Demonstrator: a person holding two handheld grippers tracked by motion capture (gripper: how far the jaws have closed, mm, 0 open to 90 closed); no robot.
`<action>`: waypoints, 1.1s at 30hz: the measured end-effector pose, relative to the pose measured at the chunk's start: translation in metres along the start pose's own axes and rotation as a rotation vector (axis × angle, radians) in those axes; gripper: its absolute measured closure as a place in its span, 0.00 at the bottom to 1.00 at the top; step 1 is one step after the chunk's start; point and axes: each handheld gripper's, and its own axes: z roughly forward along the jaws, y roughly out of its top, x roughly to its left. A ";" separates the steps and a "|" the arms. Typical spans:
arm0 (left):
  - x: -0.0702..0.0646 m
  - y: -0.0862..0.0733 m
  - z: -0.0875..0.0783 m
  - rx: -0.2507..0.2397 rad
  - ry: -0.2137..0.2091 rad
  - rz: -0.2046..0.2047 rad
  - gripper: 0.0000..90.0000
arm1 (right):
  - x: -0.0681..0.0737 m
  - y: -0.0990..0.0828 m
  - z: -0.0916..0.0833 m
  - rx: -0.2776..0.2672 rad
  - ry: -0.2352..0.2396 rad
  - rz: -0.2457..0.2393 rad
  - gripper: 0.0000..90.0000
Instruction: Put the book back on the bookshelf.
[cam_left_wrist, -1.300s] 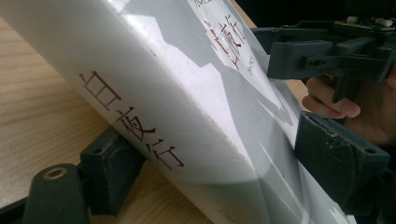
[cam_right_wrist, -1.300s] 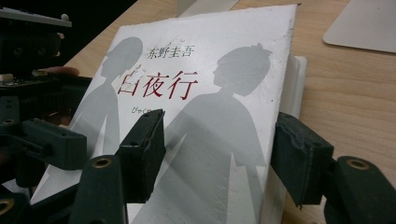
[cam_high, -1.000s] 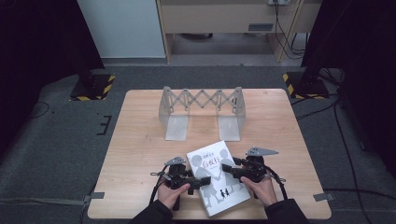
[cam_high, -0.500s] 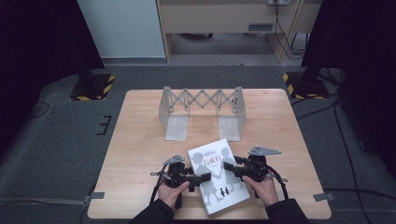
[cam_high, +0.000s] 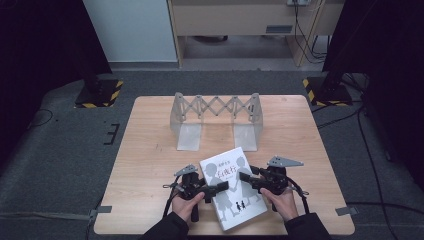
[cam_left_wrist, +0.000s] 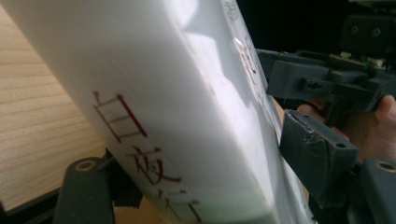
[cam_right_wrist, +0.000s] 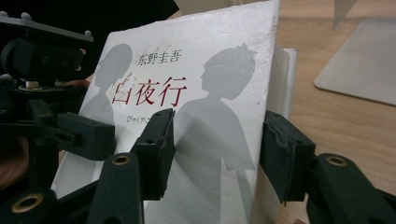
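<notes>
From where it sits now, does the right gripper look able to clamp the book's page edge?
Probably yes. The right gripper already straddles the book: one jaw lies over the cover, the other beyond the page edge, nothing between. Its jaws have just been closing; whether the pads press yet is unclear.

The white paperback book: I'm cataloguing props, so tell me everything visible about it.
The white paperback book has grey silhouetted figures, red title characters on cover and spine, and a thick white page block. It sits near the front edge of the light wooden table, lifted at an angle. The left gripper and right gripper flank it, their jaws having just been closing around it.
</notes>
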 end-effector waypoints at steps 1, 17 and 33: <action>0.000 0.000 0.000 -0.006 0.000 0.002 0.32 | 0.001 0.001 0.000 -0.009 0.003 -0.004 0.56; -0.003 0.003 -0.004 -0.055 -0.041 -0.017 0.44 | -0.006 -0.001 -0.002 0.000 0.025 0.017 0.45; -0.001 0.005 -0.002 -0.048 -0.028 -0.049 0.44 | -0.010 -0.008 0.003 0.065 0.085 0.069 0.34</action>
